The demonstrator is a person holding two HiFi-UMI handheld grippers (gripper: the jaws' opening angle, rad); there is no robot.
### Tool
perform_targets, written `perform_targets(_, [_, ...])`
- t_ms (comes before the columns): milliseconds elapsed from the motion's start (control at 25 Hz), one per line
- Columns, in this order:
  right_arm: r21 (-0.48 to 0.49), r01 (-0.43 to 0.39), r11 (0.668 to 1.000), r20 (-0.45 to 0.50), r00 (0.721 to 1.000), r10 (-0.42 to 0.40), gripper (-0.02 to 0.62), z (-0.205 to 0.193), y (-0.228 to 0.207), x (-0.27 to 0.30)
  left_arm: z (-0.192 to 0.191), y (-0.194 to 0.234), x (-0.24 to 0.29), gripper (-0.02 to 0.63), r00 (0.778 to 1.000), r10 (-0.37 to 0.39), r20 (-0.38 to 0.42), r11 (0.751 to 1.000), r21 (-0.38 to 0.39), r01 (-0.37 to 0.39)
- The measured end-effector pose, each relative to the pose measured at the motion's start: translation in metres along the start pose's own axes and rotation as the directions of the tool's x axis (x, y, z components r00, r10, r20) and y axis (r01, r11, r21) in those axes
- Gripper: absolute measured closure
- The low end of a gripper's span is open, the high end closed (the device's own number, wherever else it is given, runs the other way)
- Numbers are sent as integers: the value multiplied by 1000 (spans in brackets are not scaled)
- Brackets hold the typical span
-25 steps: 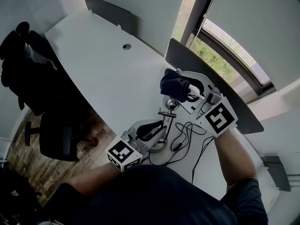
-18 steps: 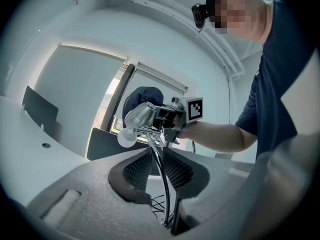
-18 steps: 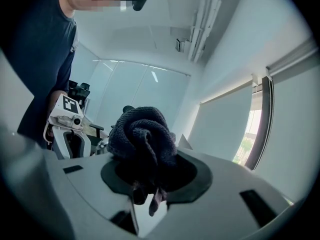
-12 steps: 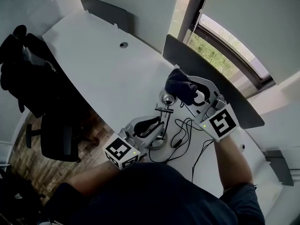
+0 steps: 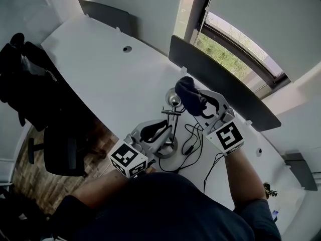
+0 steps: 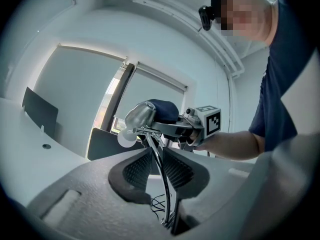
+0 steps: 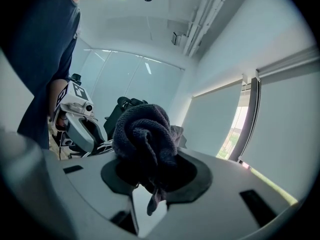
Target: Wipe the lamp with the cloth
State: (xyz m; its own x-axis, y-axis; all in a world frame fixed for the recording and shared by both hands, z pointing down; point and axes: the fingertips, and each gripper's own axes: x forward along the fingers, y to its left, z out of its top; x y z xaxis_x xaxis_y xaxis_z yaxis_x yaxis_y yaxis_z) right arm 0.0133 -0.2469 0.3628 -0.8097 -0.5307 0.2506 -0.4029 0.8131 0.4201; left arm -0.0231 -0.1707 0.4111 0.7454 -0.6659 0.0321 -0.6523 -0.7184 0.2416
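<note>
The left gripper (image 5: 161, 134) is clamped on the thin stem of the lamp (image 5: 174, 100), low down, at 6 o'clock from its head. The right gripper (image 5: 203, 107) pinches the bunched cloth (image 5: 188, 93), which appears to rest against the head at its 2 o'clock. A hard push from there could swivel the head on its joint, or twist the stem between the closed jaws and tip the lamp. The cable (image 5: 193, 143), at 5 o'clock, could snag.
</note>
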Motion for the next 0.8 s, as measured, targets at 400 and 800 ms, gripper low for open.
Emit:
perform_targets(400, [-43,-24,999,-107,994,19,457,-7,36,-6,1,-1,0,534,1000,-8,4,1000,9,8])
perform_targets(800, [-138,-59,989,-66,997,50,457,40,54,-14,0,-2,0,534,1000,-27,5,1000,6,27])
